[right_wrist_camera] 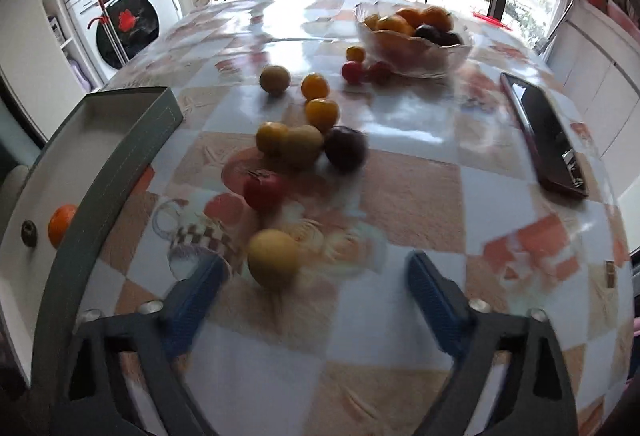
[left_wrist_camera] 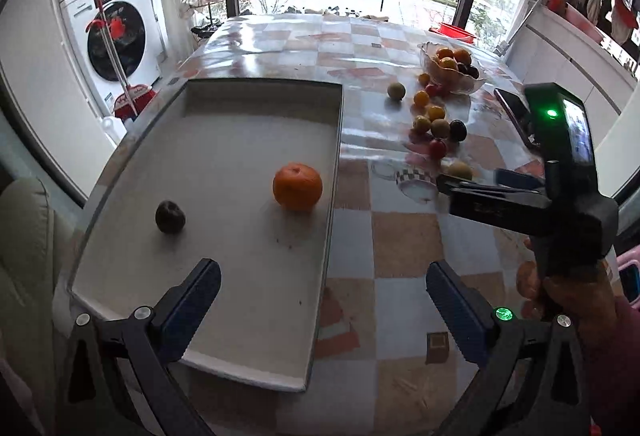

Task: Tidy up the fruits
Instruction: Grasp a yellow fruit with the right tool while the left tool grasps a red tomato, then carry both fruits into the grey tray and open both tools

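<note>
Two hand-held tools work over a checked bench by a window. The left tool (left_wrist_camera: 322,294) hangs over the near end of a shallow grey tray (left_wrist_camera: 256,91), its blue-padded fingers (left_wrist_camera: 198,300) spread wide with nothing between them. Inside the tray lie an orange (left_wrist_camera: 297,186) and, well apart to its left, a small dark fruit (left_wrist_camera: 170,216).

The right tool (right_wrist_camera: 316,290) is also spread open and empty — a yellow fruit (right_wrist_camera: 273,258) sits on the bench just ahead of it, nearer the left finger, and whether it touches the pad cannot be told through the blur. Beyond it lies a red fruit (right_wrist_camera: 263,190), then a tight cluster of two yellowish fruits (right_wrist_camera: 290,143) beside a dark plum (right_wrist_camera: 346,148), with more small orange and yellow ones scattered toward a glass bowl (right_wrist_camera: 416,53) heaped with oranges and dark fruit. A black phone (right_wrist_camera: 546,133) lies flat on the bench to the right of the loose fruit.

In the left wrist view the right tool (left_wrist_camera: 472,185) reaches in from the right, held in a hand (left_wrist_camera: 576,296) — its tip near the yellow fruit.
</note>
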Demonstrator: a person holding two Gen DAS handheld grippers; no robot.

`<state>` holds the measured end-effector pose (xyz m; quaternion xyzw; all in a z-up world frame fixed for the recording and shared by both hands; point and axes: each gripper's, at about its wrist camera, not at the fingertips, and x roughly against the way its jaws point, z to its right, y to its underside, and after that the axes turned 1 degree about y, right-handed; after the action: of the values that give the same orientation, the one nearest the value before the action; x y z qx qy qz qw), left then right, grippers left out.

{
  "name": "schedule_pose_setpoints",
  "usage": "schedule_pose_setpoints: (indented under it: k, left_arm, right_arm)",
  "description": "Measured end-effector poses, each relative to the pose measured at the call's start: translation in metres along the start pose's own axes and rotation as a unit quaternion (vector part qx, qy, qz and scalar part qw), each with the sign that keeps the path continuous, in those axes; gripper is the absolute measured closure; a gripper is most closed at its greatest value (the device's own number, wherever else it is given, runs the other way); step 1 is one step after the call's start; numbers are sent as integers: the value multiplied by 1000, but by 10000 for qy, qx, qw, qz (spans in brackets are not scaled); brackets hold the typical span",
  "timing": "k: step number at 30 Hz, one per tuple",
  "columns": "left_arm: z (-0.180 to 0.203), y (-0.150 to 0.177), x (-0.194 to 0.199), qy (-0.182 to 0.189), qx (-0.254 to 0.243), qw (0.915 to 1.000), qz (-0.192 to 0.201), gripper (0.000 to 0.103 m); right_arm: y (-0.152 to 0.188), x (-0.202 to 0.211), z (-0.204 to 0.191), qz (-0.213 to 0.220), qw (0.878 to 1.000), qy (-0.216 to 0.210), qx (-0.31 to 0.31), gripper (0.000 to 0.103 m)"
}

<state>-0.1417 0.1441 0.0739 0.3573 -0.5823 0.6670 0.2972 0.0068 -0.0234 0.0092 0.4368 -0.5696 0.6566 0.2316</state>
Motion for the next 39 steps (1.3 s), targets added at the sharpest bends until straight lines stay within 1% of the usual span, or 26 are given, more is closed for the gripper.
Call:
schedule_pose_setpoints:
  k: [1,2,3,4,6,9,11,13,15,16,17,18,20,22,23,24,26,27,28,31,33,36,39]
  left_arm:
    - [2,-4,-1,1,-56,10000,18,0]
    - [6,-7,-3,0,-146,9999,42,0]
    - [11,-11,-4,-4,-211,9998,58,0]
    - [17,-15,-5,6,-285,9996,89,0]
    - [33,-26,-11,87,-452,9987,199,0]
    - [56,-42,-24,227,-574,9977,280,0]
    - [71,-54,-37,192,-621,9975,285,0]
    - [85,-66,-54,48,-656,9975,263,0]
    - [95,-76,-71,93,-630,9977,222,0]
    - [99,-80,-78,78,-607,9980,164,6]
    - [102,-83,-86,45,-600,9981,111,9]
    - [104,-86,-96,-40,-631,9980,23,16]
    - [106,-89,-115,-186,-579,9979,-209,18]
    - [105,-87,-125,-183,-487,9981,-318,33]
    - [104,-86,-129,-161,-459,9980,-403,34]
    - [103,-86,-128,-92,-369,9988,-301,39]
    - [103,-85,-127,-2,-386,9990,-240,56]
    - [104,-84,-126,79,-437,9988,-189,73]
    - [103,-84,-125,80,-457,9988,-180,76]
    - [96,-80,-120,300,-296,9989,-191,77]
    - [90,-77,-109,446,-207,9987,-155,77]
    - [80,-71,-83,556,-215,9982,66,77]
    - [63,-67,-58,575,-159,9978,292,77]
  right_arm:
    - [-3,1,-3,45,10000,41,62,37]
    - [-1,4,-2,68,9999,50,113,47]
    - [0,6,-2,90,9999,17,138,72]
    - [1,9,4,69,9999,-66,55,75]
    - [6,14,21,65,9996,-170,-229,75]
    - [17,22,58,3,9965,-330,-765,75]
    - [29,30,79,-20,9948,-286,-979,75]
    - [42,38,92,-3,9938,-236,-1090,75]
    - [51,43,100,25,9936,-183,-1111,75]
    - [56,46,103,41,9935,-172,-1121,75]
    - [57,48,104,54,9934,-178,-1131,76]
    - [59,49,107,64,9933,-191,-1139,76]
    - [64,52,108,89,9931,-229,-1147,76]
    - [66,53,108,111,9931,-253,-1143,76]
    - [67,53,108,120,9931,-261,-1133,76]
    - [67,53,107,122,9932,-273,-1128,76]
    - [68,54,106,116,9929,-305,-1140,75]
    - [68,54,107,109,9927,-327,-1154,75]
    - [68,54,107,102,9926,-339,-1163,75]
    - [70,56,106,67,9922,-376,-1184,75]
    - [72,57,106,36,9920,-392,-1198,75]
    - [73,60,103,2,9918,-420,-1204,75]
    - [70,63,95,-9,9923,-449,-1150,75]
